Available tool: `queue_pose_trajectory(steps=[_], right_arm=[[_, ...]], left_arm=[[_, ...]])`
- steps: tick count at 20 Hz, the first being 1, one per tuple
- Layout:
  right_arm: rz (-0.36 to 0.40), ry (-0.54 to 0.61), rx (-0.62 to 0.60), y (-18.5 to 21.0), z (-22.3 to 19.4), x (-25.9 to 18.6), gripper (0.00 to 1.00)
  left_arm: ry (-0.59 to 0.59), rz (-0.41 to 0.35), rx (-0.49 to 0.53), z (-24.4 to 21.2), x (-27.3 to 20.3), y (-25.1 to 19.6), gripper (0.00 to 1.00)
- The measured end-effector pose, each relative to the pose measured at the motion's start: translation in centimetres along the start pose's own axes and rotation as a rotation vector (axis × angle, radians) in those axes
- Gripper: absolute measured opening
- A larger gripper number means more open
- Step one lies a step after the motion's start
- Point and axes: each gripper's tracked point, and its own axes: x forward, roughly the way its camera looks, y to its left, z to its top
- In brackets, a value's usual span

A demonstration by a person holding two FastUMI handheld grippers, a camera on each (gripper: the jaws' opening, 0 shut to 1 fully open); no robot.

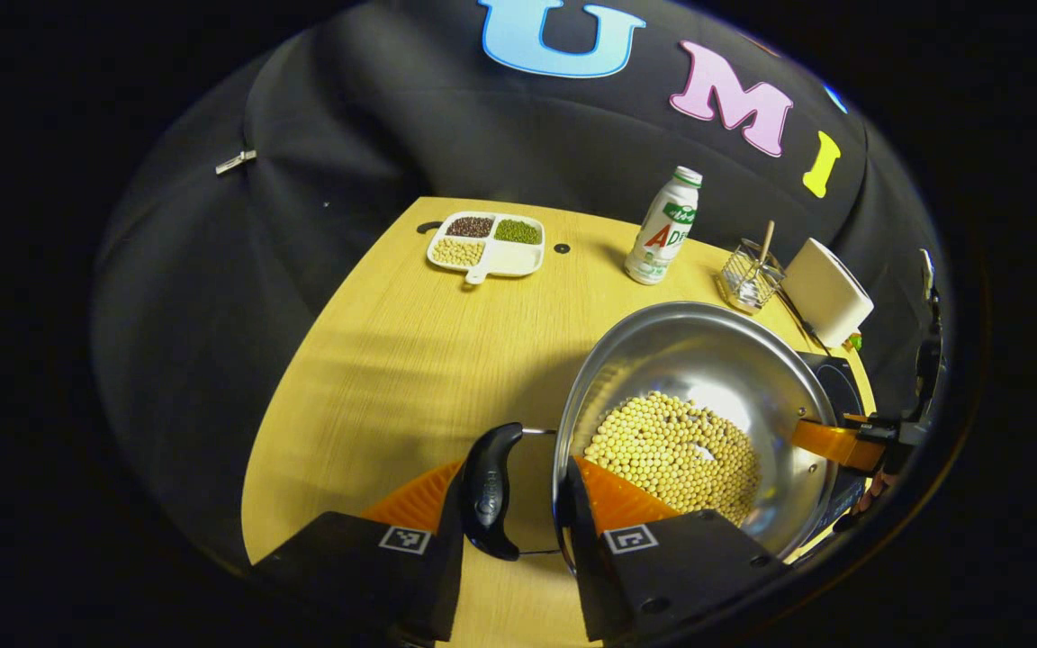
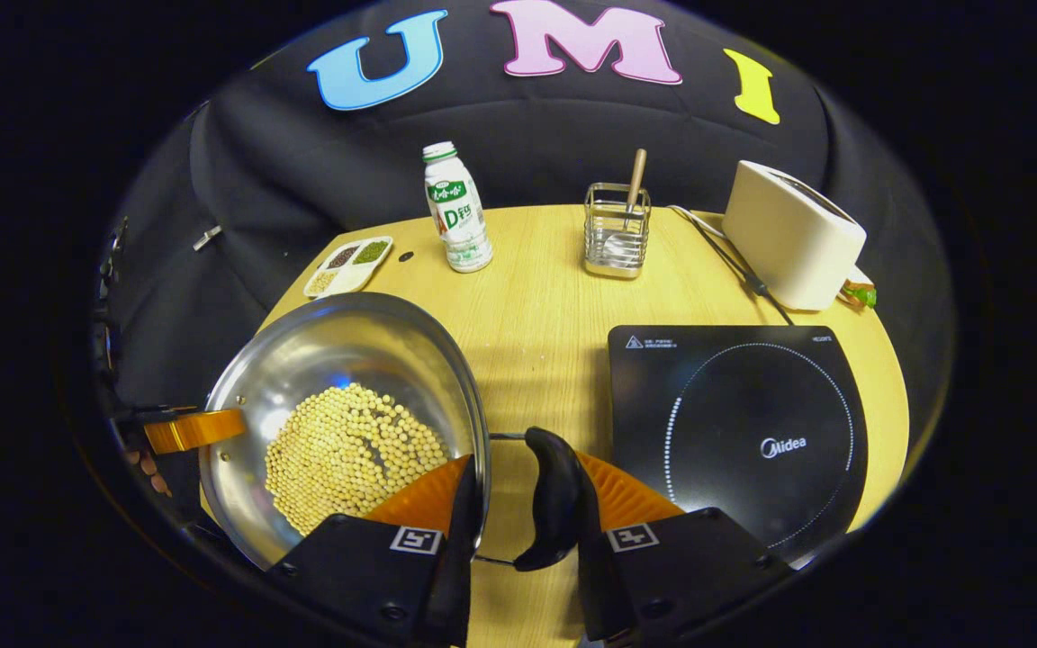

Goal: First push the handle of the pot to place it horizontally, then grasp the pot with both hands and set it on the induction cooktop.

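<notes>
Pot (image 2: 347,405): steel, round, shiny, part filled with pale beans (image 2: 352,450). Both black handles lie horizontal, so the push step looks done. Left gripper (image 1: 518,504) is clamped around the pot's left handle (image 1: 491,490), one orange ribbed finger outside it, the other over the rim inside the bowl. Right gripper (image 2: 523,504) holds the right handle (image 2: 550,508) the same way. Pot sits just ahead of both grippers, apparently off the wooden table (image 2: 545,306). Left to do: carry to the cooktop (image 2: 739,432), flat black glass, just right of the right gripper, and set down.
</notes>
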Motion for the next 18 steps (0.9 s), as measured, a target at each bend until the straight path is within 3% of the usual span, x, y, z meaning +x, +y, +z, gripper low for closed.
queue_pose_trajectory(steps=[2,3,6,7,8,9,10,18], right_arm=[[-0.003,-0.001,-0.014,-1.0,0.5,-1.6,0.47],[-0.005,0.001,-0.012,-1.7,0.6,-2.4,0.51],[-0.013,0.016,0.001,-4.4,0.5,-4.1,0.51],[-0.016,0.017,0.008,-5.3,0.4,-4.6,0.47],[-0.019,0.015,0.017,-6.4,0.5,-5.1,0.51],[-0.023,0.015,0.027,-7.3,0.4,-5.5,0.47],[-0.026,0.014,0.035,-8.3,0.5,-5.9,0.51],[-0.065,0.008,0.074,-17.6,0.4,-8.1,0.51]], left_arm=[[0.01,-0.002,0.0,0.0,-1.2,-1.4,0.55],[0.016,-0.005,0.002,-0.2,-1.8,-2.2,0.55],[0.046,-0.015,0.004,-0.5,-2.7,-5.1,0.55],[0.048,-0.018,0.014,-0.4,-3.0,-6.1,0.55],[0.049,-0.022,0.026,-0.4,-3.1,-7.2,0.55],[0.048,-0.026,0.038,-0.2,-3.3,-8.3,0.55],[0.047,-0.031,0.05,-0.2,-3.5,-9.4,0.55],[0.052,-0.075,0.103,-0.5,-2.7,-18.4,0.55]])
